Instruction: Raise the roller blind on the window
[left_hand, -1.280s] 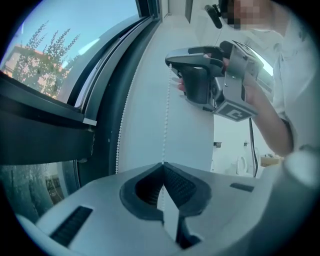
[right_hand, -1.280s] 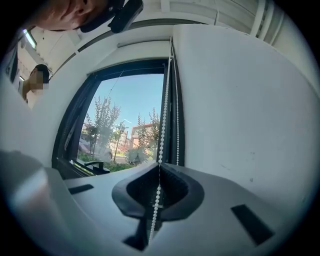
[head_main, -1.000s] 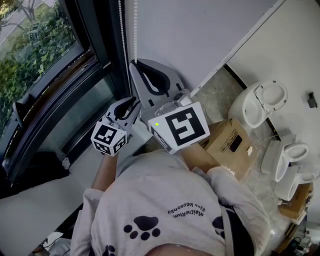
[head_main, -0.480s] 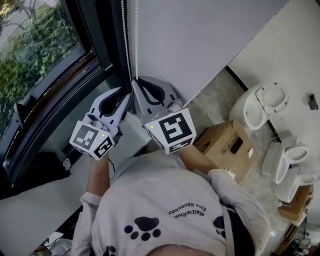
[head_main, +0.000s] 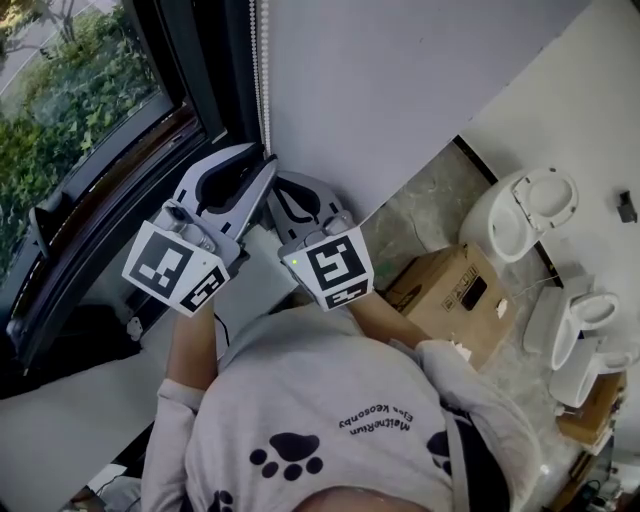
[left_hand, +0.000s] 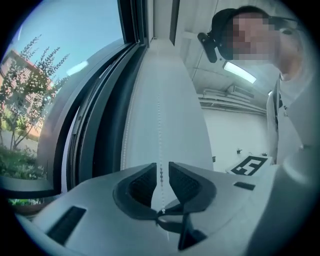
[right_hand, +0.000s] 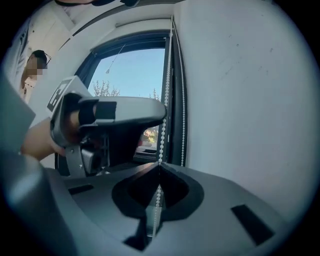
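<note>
Presently, item: bead chain (head_main: 262, 60) of the roller blind, hanging down the upper middle of the head view, between the dark window frame (head_main: 200, 90) at left and the pale wall (head_main: 400, 80) at right; two strands show side by side in the right gripper view. Blind cloth: not made out over the glass; judged rolled high or out of frame. Left gripper (head_main: 262, 168): upper of the pair, jaws spread, one strand running down the gap between the pads (left_hand: 142, 182) without being pressed. Right gripper (head_main: 275, 190): just below and right of it, jaws pressed together, pinching a strand at their tips. Handling, as judged: chain light, limp and thin, beads small and smooth; likely to swing and slip sideways out of a loose grip; a firm pinch square across a bead or two, deep in the textured pads, should hold best; pull straight along the strand, not outward; a jerk may snap it or make it skip. Take hold high on the strand.
</note>
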